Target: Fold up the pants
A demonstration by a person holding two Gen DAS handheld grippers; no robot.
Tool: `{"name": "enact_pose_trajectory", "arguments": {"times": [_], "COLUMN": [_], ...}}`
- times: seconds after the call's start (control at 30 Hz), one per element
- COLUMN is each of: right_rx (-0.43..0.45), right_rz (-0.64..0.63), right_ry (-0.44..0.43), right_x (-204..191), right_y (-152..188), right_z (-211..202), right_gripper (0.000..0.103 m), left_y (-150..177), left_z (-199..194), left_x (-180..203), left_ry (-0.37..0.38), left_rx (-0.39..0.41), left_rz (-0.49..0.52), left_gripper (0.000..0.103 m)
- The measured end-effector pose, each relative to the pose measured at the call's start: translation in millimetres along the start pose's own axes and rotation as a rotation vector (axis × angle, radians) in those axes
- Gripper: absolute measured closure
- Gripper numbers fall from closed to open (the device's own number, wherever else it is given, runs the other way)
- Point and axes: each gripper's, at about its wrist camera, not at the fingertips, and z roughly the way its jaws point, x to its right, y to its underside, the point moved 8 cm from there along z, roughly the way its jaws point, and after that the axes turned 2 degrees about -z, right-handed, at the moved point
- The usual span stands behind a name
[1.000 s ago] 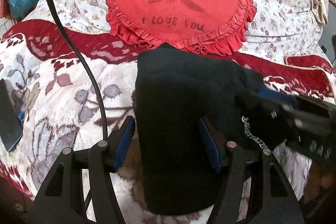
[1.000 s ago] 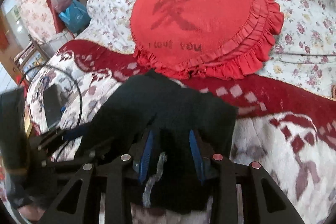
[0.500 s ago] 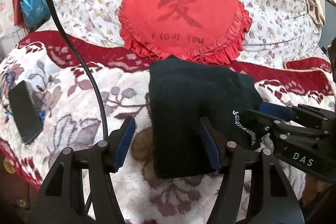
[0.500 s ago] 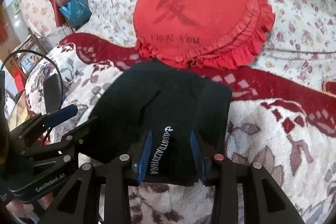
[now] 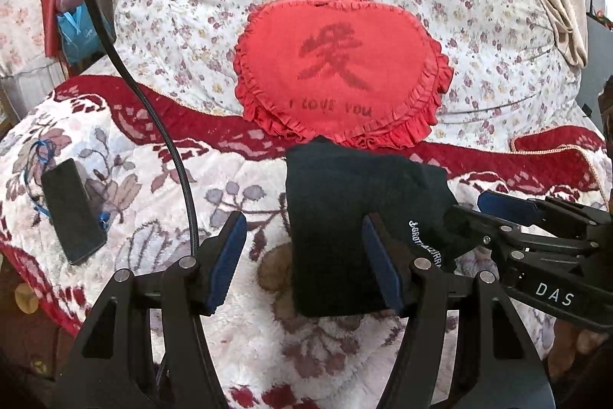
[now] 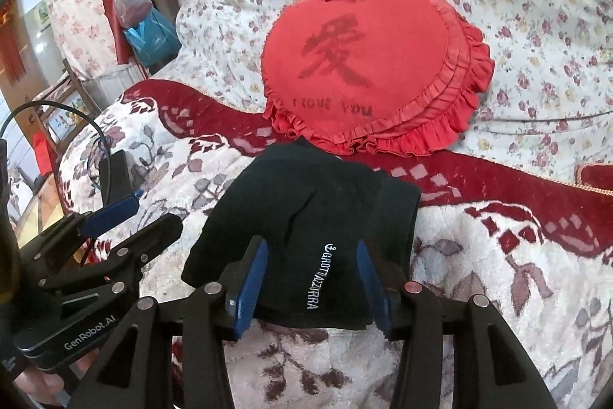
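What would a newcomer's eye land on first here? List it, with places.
First the red heart-shaped pillow, propped on the floral bedding at the far side. Next the folded black pants, lying on the red-and-white blanket just in front of the pillow. The left gripper and the right gripper frame it, jaws open.
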Motion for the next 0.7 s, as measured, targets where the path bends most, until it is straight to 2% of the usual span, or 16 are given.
{"name": "enact_pose_trajectory", "arguments": {"times": [0.17, 0.7], "right_rx": [0.006, 0.007], "right_rz": [-0.005, 0.0], "right_ry": [0.0, -0.005], "right_x": [-1, 0], "right_y": [-1, 1], "right_z": [-5, -13], "right_gripper": [0.054, 0.053], "left_y": [-4, -6], "left_z": [-9, -14], "left_x": [-1, -6], "left_ry": [-0.023, -0.054], "left_rx": [0.027, 0.027], "left_rz": [0.008, -0.001], "left_gripper": [0.04, 0.04]}}
